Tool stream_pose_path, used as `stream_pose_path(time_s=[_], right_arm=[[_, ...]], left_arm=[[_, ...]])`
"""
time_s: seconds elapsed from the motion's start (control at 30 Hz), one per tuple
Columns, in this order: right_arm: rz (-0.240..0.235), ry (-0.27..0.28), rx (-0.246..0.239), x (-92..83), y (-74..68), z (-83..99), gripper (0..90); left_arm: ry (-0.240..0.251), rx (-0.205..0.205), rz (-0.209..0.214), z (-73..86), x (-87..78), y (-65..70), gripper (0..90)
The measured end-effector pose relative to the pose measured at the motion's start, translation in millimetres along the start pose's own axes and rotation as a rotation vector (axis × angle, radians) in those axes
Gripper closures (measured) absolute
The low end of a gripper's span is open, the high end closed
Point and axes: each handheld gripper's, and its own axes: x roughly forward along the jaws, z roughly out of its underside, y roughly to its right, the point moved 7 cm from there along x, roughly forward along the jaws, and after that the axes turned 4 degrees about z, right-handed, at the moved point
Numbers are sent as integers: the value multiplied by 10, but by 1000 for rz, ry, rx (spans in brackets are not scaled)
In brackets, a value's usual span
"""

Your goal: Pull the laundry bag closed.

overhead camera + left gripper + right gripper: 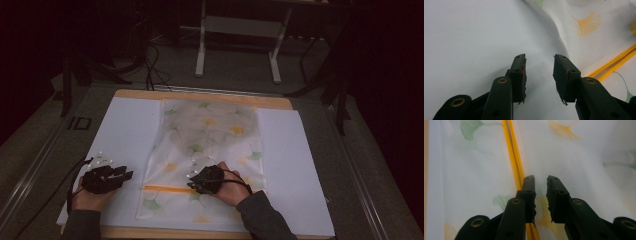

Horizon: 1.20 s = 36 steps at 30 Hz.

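Right fingers (529, 187) beside zip strip (515, 155), apart

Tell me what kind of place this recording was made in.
Probably a lab or workshop set up for recording, not a home. A wooden table under a white sheet stands on dark flooring, cables trail behind it, and a white metal stand stands beyond.
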Motion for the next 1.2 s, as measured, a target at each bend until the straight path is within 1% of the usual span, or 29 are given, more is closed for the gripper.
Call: stream_pose_path(time_s=[0.2, 0.3, 0.33, 0.4, 0.47, 0.53, 0.6, 0.73, 0.83, 1.0, 1.03, 1.2], right_arm=[[-22, 22, -26, 111, -90, -210, 775], [-24, 24, -29, 132, -105, -240, 775], [-29, 27, -41, 173, -132, -303, 773], [-27, 35, -42, 233, -153, -375, 774], [-29, 33, -43, 254, -159, -390, 774], [-37, 32, -48, 317, -200, -438, 775], [-42, 31, -50, 330, -216, -455, 775], [-49, 42, -53, 385, -266, -547, 781], [-56, 49, -65, 444, -310, -644, 788], [-58, 51, -62, 511, -328, -725, 804], [-57, 49, -67, 541, -338, -759, 806], [-64, 52, -68, 585, -354, -813, 806]], left_arm=[[7, -6, -1, -7, -5, -14, 629], [5, -4, -3, -7, -7, -19, 628], [4, -2, -6, -6, -7, -21, 628], [3, 0, -9, -4, -5, -22, 628], [3, 0, -10, -4, -5, -23, 628], [3, 2, -10, -6, -9, -25, 629], [3, 3, -11, -8, -12, -27, 630], [5, 5, -10, -17, -13, -23, 631], [2, 6, -11, -16, -14, -26, 632], [9, -1, -11, -16, -32, -38, 635], [10, -2, -11, -16, -35, -41, 635], [8, -1, -11, -12, -40, -49, 636]])
